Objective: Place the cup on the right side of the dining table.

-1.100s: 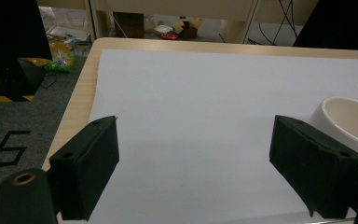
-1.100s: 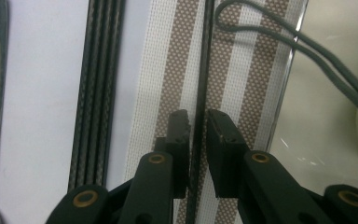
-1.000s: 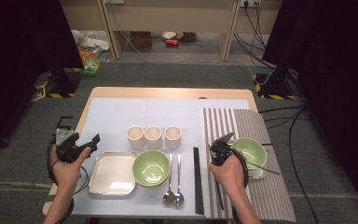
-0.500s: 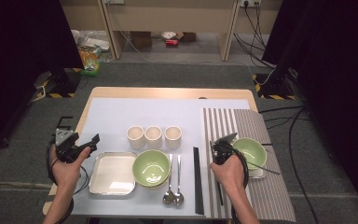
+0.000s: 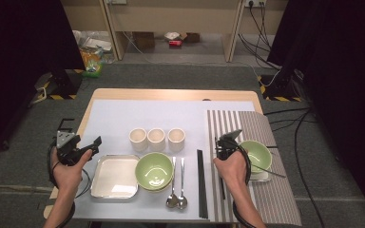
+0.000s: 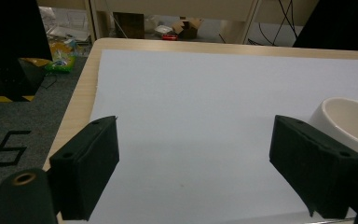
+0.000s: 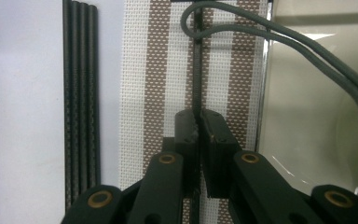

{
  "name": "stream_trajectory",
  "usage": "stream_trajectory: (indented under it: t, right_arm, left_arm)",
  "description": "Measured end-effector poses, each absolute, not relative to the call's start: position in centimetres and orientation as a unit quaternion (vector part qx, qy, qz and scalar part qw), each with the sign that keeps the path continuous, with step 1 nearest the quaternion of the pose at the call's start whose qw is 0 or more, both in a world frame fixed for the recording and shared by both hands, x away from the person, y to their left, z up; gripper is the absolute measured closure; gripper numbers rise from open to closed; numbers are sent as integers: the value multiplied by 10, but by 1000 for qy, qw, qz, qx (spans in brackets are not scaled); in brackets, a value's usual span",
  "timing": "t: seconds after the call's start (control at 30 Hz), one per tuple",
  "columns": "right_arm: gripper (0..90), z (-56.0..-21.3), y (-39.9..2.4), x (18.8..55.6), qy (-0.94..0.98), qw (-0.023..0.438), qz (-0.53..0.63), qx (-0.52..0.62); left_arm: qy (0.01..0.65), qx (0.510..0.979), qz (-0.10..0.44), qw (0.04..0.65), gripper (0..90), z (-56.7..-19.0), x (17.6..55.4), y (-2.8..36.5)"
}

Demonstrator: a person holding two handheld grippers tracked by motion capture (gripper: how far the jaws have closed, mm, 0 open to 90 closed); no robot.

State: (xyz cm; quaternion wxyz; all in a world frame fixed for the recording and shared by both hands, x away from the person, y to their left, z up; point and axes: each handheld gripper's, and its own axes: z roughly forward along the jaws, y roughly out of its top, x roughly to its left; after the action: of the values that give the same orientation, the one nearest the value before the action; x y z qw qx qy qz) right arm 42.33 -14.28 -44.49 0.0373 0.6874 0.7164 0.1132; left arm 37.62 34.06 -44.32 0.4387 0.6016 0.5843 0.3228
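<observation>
Chopstick (image 7: 196,70) on the striped placemat (image 7: 156,70) is clamped by the right claw (image 7: 199,128), whose jaws have just been closing; the left claw (image 6: 193,158) is held released.

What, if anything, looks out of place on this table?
A thin dark stick, maybe a chopstick, lies slanted beside the green bowl on the striped mat, unlike the straight chopsticks. The right tool grips a single chopstick. Nothing spilled or broken.
</observation>
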Motion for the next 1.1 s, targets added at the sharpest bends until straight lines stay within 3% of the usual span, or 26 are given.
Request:
stream_trajectory:
  t: [0.47,1.1]
  right_arm:
    - [807,-435,-140,397,732,33,95,674]
    - [806,-444,-142,361,739,8,57,672]
  left_arm:
    - [584,601,323,440,149,-442,376,341]
    - [583,601,324,440,149,-442,376,340]
